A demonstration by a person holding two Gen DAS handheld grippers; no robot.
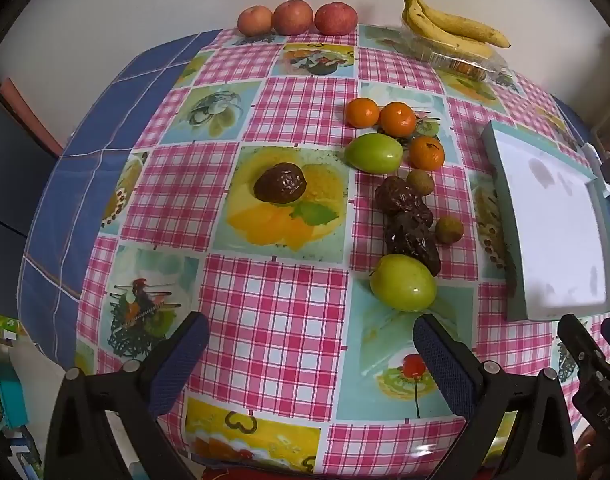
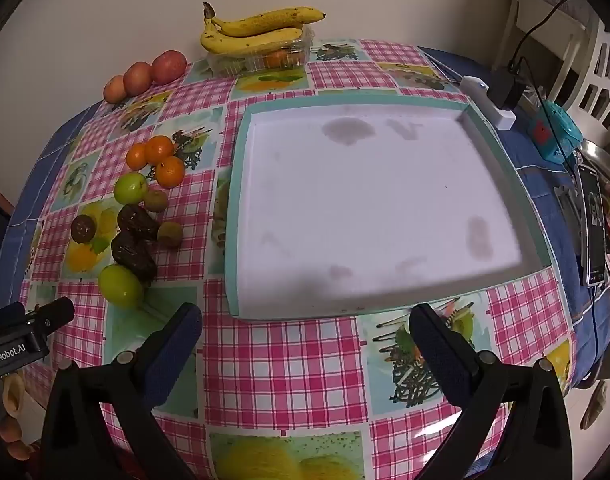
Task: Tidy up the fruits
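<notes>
While both grippers hang above the checked tablecloth (image 2: pixel 285 360), the left gripper (image 1: pixel 309 344) and the right gripper (image 2: pixel 305 336) have their fingers spread wide and grasp nothing. Left of the tray (image 2: pixel 241 200) lies the fruit pile (image 2: pixel 145 208): oranges, green fruits, dark ones. Behind the tray, bananas (image 2: pixel 257 28) rest on a clear box, with three apples (image 2: pixel 145 74) to their left.
</notes>
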